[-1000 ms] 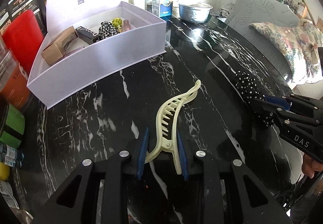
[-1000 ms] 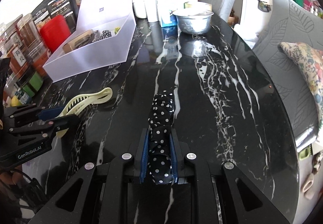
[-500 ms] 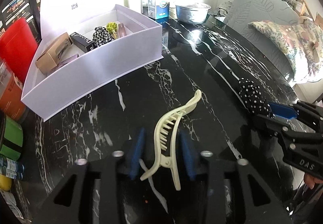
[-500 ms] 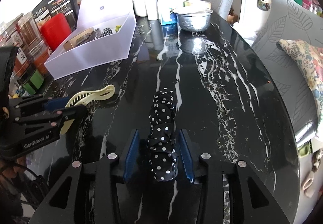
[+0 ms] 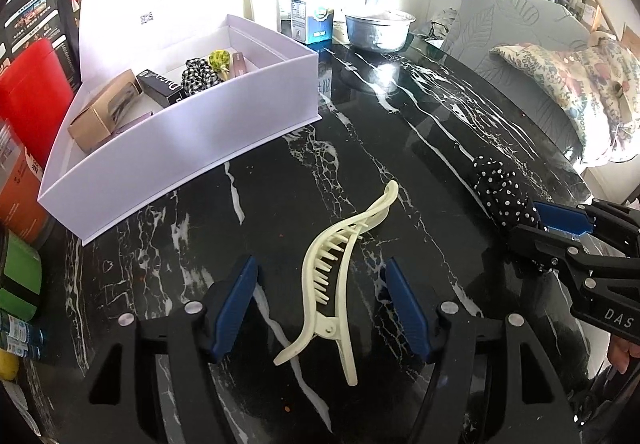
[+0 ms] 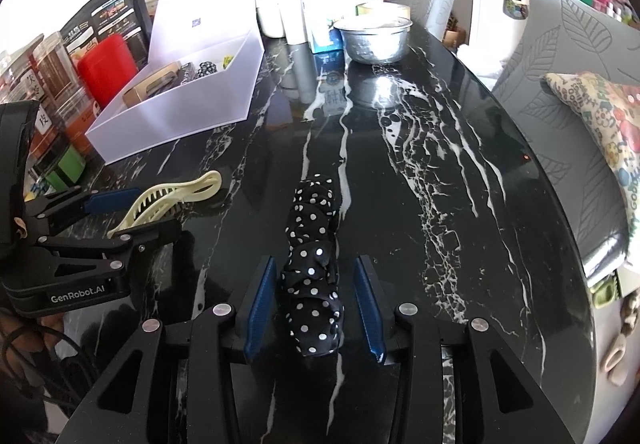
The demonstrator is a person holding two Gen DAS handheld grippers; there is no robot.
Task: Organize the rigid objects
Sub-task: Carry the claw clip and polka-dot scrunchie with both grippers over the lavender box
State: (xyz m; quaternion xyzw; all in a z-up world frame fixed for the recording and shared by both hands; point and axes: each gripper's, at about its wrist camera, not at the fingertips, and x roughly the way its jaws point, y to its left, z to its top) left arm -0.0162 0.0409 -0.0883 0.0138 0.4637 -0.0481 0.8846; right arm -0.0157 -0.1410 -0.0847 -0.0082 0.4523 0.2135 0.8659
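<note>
Counter centre: bare black marble counter from 12 to 2 o'clock of the right gripper — open passage up to the metal bowl.
Left edge: white box stands at 10 o'clock of the left gripper, its near wall upright — reached over the rim only.
Behind box: red canister and jars crowd the 9 o'clock side.
Far end: milk carton and bowl block 12 o'clock.
Between grippers: narrow bare strip; the hair claw and dotted scrunchie lie in the open jaws.
</note>
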